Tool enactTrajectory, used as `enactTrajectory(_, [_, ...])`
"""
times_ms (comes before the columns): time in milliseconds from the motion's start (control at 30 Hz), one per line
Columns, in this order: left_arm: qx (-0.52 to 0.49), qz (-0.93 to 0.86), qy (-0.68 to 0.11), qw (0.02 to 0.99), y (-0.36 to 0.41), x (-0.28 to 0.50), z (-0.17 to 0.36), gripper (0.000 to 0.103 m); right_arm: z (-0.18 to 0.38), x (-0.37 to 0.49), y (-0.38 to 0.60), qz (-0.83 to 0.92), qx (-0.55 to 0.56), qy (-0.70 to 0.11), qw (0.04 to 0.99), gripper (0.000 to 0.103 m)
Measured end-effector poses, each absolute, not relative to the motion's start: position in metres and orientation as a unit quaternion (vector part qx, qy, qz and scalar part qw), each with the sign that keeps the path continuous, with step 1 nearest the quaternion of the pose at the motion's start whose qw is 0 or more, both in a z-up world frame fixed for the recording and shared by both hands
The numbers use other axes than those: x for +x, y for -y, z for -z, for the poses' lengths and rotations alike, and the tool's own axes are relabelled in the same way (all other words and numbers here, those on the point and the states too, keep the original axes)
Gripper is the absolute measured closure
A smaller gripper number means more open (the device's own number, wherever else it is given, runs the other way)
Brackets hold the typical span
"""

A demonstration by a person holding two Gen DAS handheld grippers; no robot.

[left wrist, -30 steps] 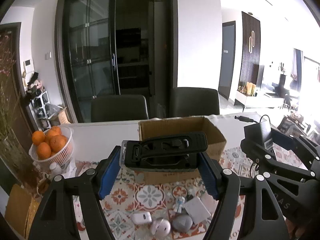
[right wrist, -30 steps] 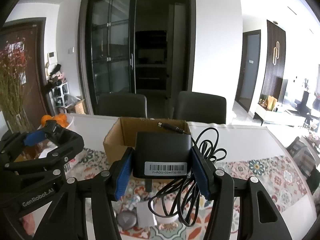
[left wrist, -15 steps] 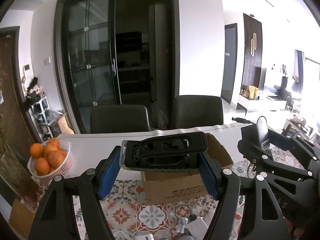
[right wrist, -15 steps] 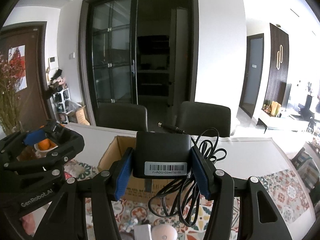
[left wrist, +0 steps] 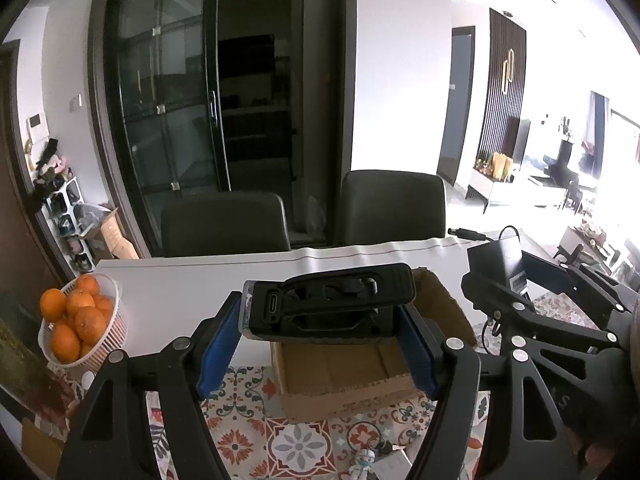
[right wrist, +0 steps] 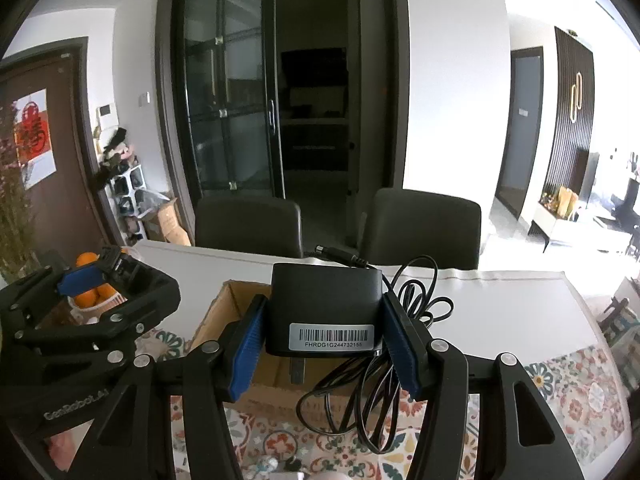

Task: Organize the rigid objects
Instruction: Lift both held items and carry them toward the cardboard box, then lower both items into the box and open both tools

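My left gripper [left wrist: 320, 328] is shut on a black rugged phone case [left wrist: 328, 304], held level above the near rim of an open cardboard box [left wrist: 344, 372]. My right gripper [right wrist: 324, 340] is shut on a black power adapter [right wrist: 326, 312] with a barcode label. Its black cable [right wrist: 360, 400] hangs in loops to the right, over the box [right wrist: 224, 312]. Each gripper shows in the other's view: the right one [left wrist: 516, 304] and the left one [right wrist: 96, 280]. The box floor looks bare.
A white basket of oranges [left wrist: 76, 324] stands at the table's left. A small figurine [left wrist: 362, 460] and other small items lie on the patterned cloth [left wrist: 300, 444] in front of the box. Two dark chairs [left wrist: 392, 208] stand behind the table.
Both grippers have risen and moved forward with their loads, now over the box. The small items on the cloth have slid mostly out of view below.
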State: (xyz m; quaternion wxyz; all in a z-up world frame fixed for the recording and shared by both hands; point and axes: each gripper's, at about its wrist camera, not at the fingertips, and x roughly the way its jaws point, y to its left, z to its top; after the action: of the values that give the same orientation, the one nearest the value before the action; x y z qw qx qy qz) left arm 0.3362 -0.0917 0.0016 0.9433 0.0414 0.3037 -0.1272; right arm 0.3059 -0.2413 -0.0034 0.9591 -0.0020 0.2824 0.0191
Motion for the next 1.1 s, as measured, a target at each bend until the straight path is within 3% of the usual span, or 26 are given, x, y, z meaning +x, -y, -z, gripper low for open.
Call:
enactTrajectory(400, [0.078, 0.131, -0.365, 0.919, 0.105, 0.385, 0.030, 0.030, 0.028, 0.377, 0.252, -0.048, -0.002, -0.341, 0.939, 0.046])
enactTrajectory(1100, [0.152, 0.171, -0.457, 0.860, 0.134, 0.426, 0.114, 0.031, 0.135, 0.438, 0.260, -0.093, 0.010, -0.478, 0.873, 0.046])
